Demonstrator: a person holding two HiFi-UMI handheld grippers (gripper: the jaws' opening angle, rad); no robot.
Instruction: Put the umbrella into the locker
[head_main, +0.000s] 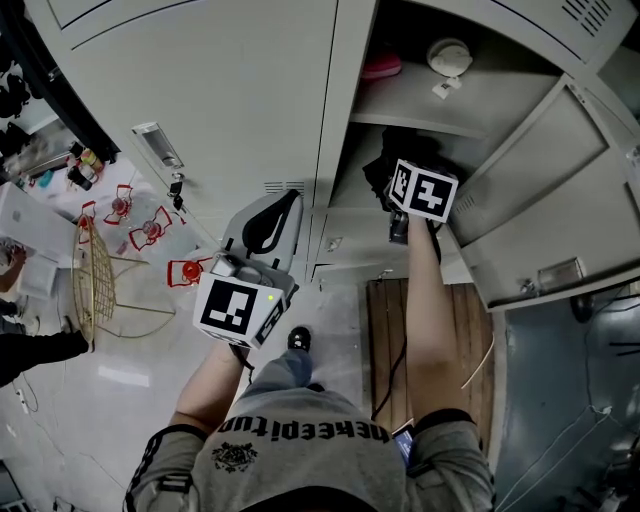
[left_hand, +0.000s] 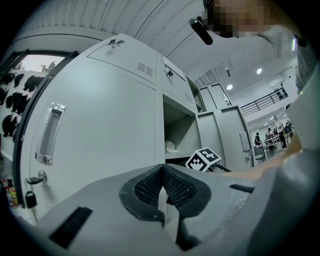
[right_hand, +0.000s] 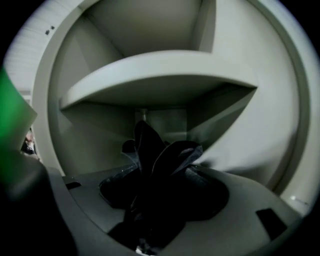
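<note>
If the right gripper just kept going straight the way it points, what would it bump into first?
The black folded umbrella lying between the right gripper's jaws inside the locker. Past it, probably the locker's back wall under the shelf, though depth is hard to judge.

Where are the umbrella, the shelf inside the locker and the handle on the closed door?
umbrella (right_hand: 162, 160), right gripper view, on its folded black fabric.
shelf (right_hand: 160, 72), right gripper view, on its front edge.
handle (left_hand: 50, 134), left gripper view, on the middle of its bar.

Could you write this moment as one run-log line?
umbrella: inside locker | right gripper: fingers apart, umbrella between | left gripper: shut, empty
</note>
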